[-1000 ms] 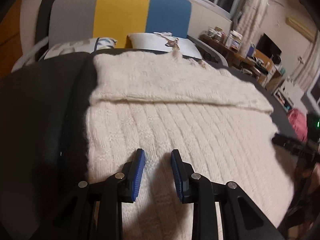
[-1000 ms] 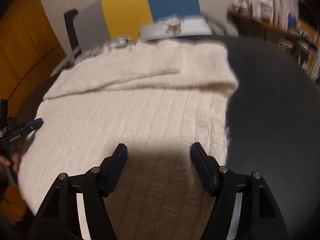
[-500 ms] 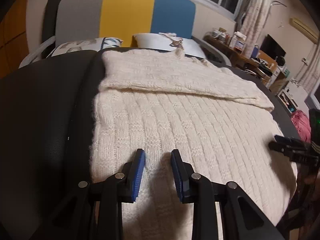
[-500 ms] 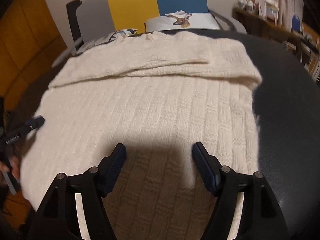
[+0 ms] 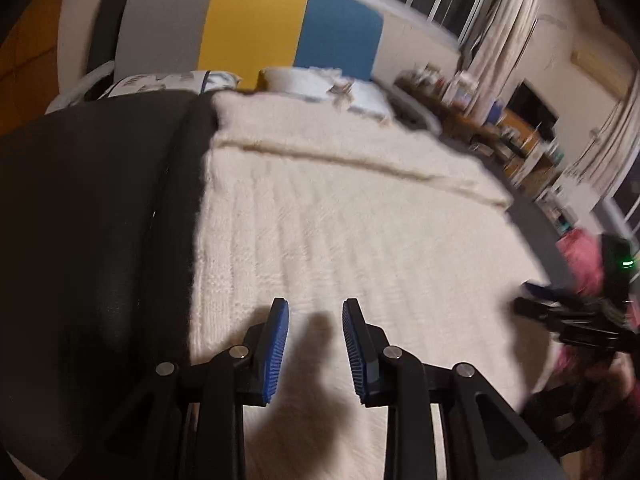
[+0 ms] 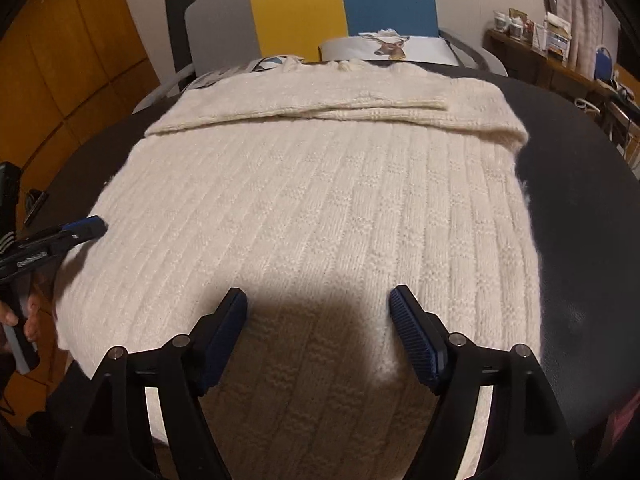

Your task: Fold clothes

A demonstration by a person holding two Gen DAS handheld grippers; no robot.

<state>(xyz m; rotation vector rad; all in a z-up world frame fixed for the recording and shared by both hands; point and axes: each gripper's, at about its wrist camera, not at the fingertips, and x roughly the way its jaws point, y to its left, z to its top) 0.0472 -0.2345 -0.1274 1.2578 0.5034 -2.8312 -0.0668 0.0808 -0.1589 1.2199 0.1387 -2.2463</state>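
A cream knitted sweater lies flat on a black table, its sleeves folded across the far part. It also shows in the left wrist view. My left gripper hovers over the sweater's near left part, its jaws a small gap apart with nothing between them. My right gripper hovers over the near right part, wide open and empty. Each gripper shows in the other's view, the right one at the sweater's right edge and the left one at its left edge.
Behind the table stands a chair with a grey, yellow and blue back and printed cushions. A cluttered shelf runs along the right wall. Something pink lies by the table's right side.
Both grippers have pulled back a little toward the sweater's near edge. The left view now tilts and blurs with motion. The gaps between the fingers look unchanged.
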